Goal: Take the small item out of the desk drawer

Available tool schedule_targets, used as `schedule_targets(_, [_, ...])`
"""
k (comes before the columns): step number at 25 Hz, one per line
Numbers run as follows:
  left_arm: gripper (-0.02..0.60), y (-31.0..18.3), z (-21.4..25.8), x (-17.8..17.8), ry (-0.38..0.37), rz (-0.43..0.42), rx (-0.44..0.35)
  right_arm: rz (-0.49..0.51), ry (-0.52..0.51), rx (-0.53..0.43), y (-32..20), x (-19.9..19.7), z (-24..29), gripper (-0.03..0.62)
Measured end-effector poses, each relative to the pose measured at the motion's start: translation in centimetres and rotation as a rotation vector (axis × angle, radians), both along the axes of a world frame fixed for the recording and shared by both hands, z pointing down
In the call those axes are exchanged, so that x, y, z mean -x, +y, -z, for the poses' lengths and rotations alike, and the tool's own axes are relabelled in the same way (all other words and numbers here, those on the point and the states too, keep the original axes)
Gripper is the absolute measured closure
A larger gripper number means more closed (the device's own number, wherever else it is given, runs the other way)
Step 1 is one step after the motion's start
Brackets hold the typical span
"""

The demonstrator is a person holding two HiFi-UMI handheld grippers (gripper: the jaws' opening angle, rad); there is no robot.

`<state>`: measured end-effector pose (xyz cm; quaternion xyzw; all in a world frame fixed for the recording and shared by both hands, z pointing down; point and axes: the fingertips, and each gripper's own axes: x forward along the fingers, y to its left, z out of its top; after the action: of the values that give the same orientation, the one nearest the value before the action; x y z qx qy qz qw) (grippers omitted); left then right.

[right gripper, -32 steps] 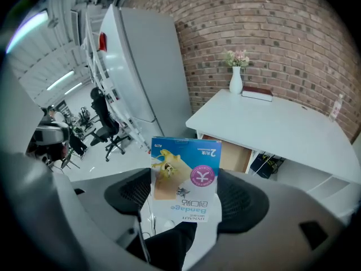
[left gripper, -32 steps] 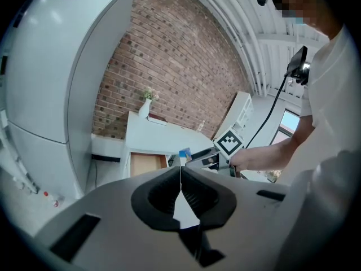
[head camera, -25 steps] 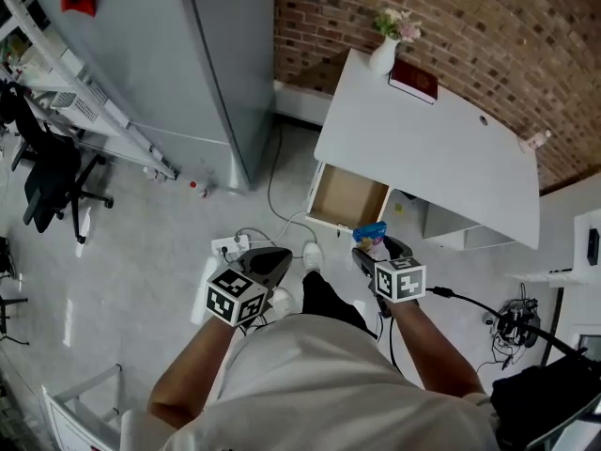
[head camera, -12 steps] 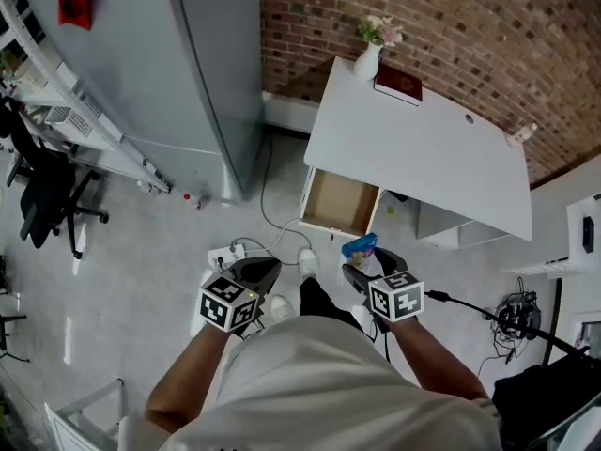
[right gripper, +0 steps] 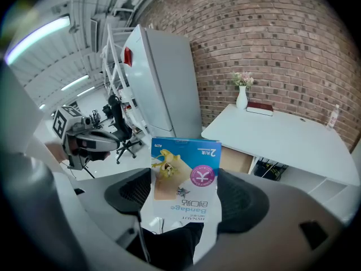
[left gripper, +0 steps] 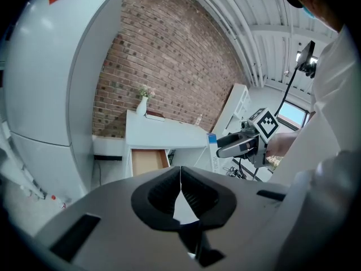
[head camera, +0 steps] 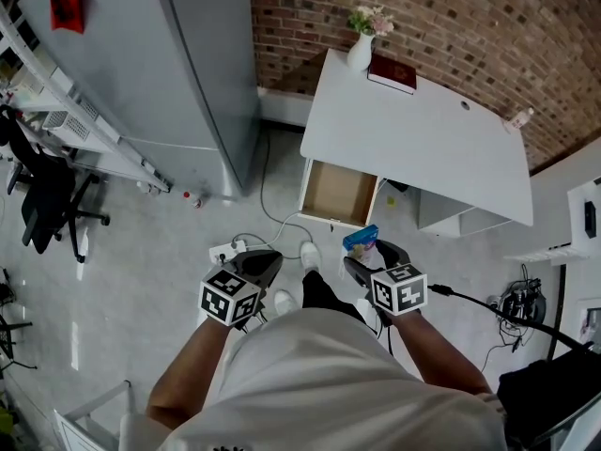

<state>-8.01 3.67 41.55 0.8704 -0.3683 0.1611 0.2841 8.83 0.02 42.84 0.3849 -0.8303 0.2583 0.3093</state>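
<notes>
The right gripper [right gripper: 186, 195] is clamping a box [right gripper: 186, 174], half hidden from the head view. The left gripper's [left gripper: 180, 176] jaws are resting together, empty. The desk [head camera: 423, 148] is covering the drawer's [head camera: 336, 194] back.

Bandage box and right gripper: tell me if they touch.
Touching. The right gripper view shows the bandage box pinched between the jaws of the right gripper.
</notes>
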Motion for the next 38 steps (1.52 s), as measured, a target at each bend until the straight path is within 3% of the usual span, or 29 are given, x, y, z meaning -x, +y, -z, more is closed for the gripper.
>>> schedule_targets(38, [0.557,1.6,-2.3,-0.6,-0.006,-0.006,0.039,0.016,-0.002,0.006,0.6,-0.3,-1.4,0.233])
